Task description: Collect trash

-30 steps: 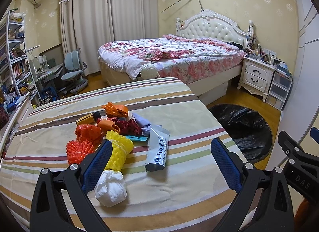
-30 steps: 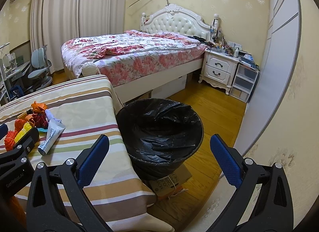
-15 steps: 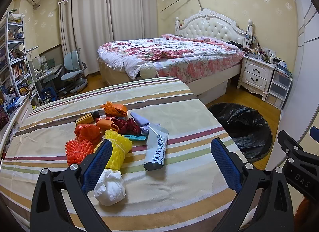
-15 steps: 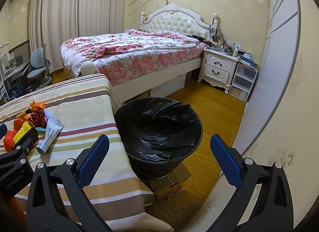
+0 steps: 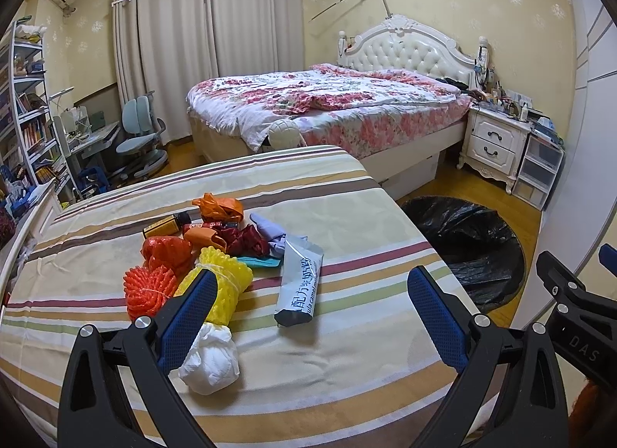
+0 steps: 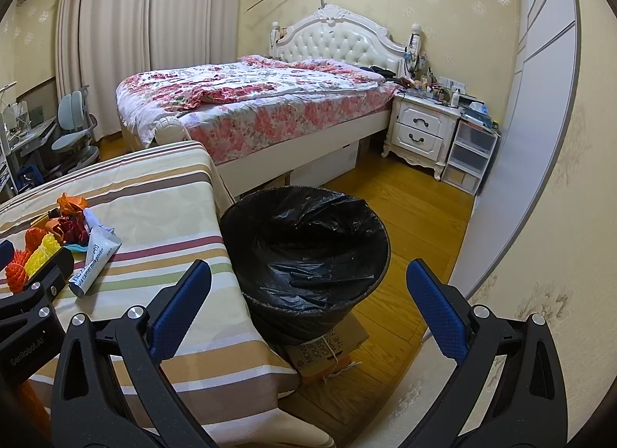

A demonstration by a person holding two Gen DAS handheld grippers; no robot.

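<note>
Bedroom scene: floral bed at the back, striped cloth over the desk in front. Trash sits in one cluster on the desk's left-centre part:
- white crumpled paper wad, nearest, just behind the left finger pad
- yellow foam net sleeve tied round its middle, touching the wad's far side
- orange-red foam net left of the yellow one, a second red one behind it
- grey-white squeezed tube with printed text, lying flat, cap end toward the bed
- behind these: crumpled orange wrapper, dark red wrapper, lilac scrap, small yellow-black box, teal strip (all bunched, touching or overlapping)

Black-lined waste bin stands on the wood floor just off the desk's right edge, on a flattened carton.

Left gripper hovers over the desk's near edge, fingers spread wide, holding nothing. Right gripper is pointed at the bin, fingers also spread wide and empty.
</note>
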